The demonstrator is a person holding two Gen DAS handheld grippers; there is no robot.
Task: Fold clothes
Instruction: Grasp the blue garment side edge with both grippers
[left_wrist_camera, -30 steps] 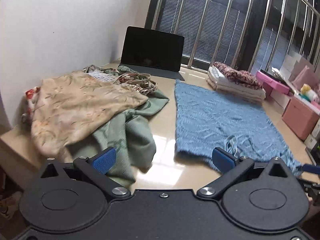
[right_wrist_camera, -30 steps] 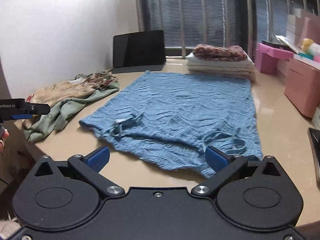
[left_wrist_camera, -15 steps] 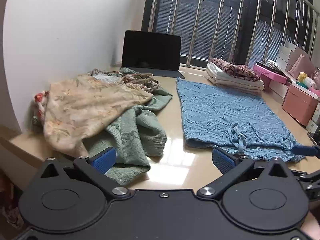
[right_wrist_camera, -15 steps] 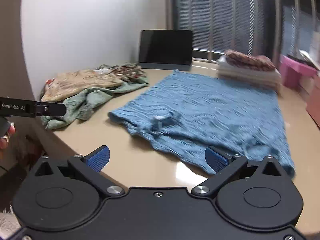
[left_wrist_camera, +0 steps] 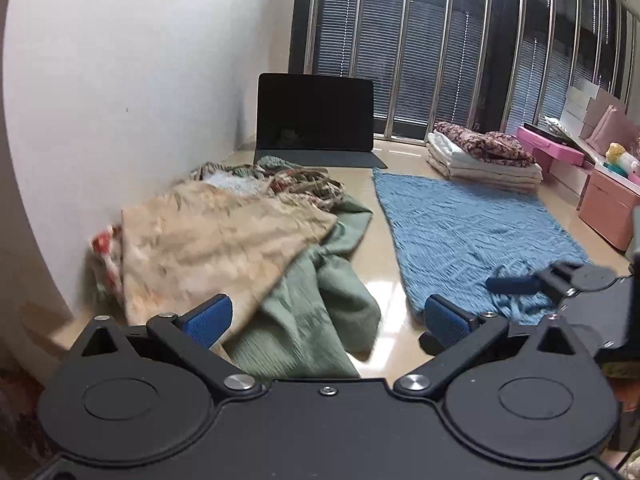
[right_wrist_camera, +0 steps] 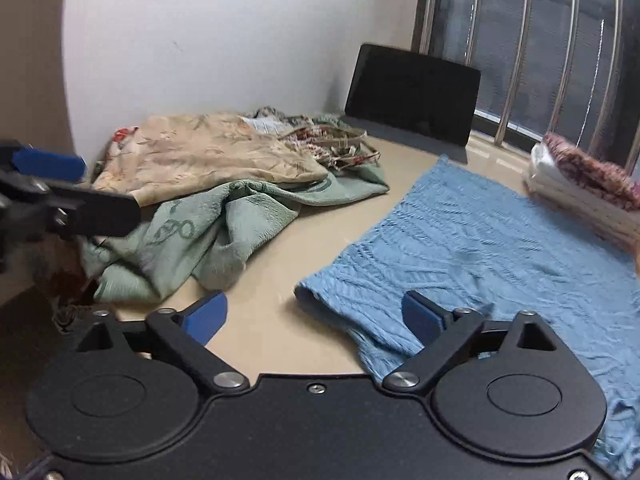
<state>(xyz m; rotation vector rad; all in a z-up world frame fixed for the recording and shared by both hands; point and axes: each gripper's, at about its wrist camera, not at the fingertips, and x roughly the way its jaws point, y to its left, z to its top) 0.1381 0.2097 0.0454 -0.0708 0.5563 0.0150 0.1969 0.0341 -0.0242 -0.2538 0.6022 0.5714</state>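
I see a white wall (left_wrist_camera: 120, 80) and a barred window (left_wrist_camera: 440, 40) behind a glossy beige table (right_wrist_camera: 272, 264). A blue knit (right_wrist_camera: 500, 248) lies flat across it, beside a heap of clothes (left_wrist_camera: 224, 240); a folded stack (left_wrist_camera: 480, 160) and a dark tablet (left_wrist_camera: 316, 120) sit farther back. My left gripper (left_wrist_camera: 326, 318) gapes empty. My right gripper (right_wrist_camera: 314, 316) is closing, the knit's corner between its jaws, untouched.

light: dim daylight from barred window (left_wrist_camera: 440, 40) | glare: tabletop (left_wrist_camera: 384, 292) below window shone | blur: motion smear | edges: fisheye-bent, dark corners
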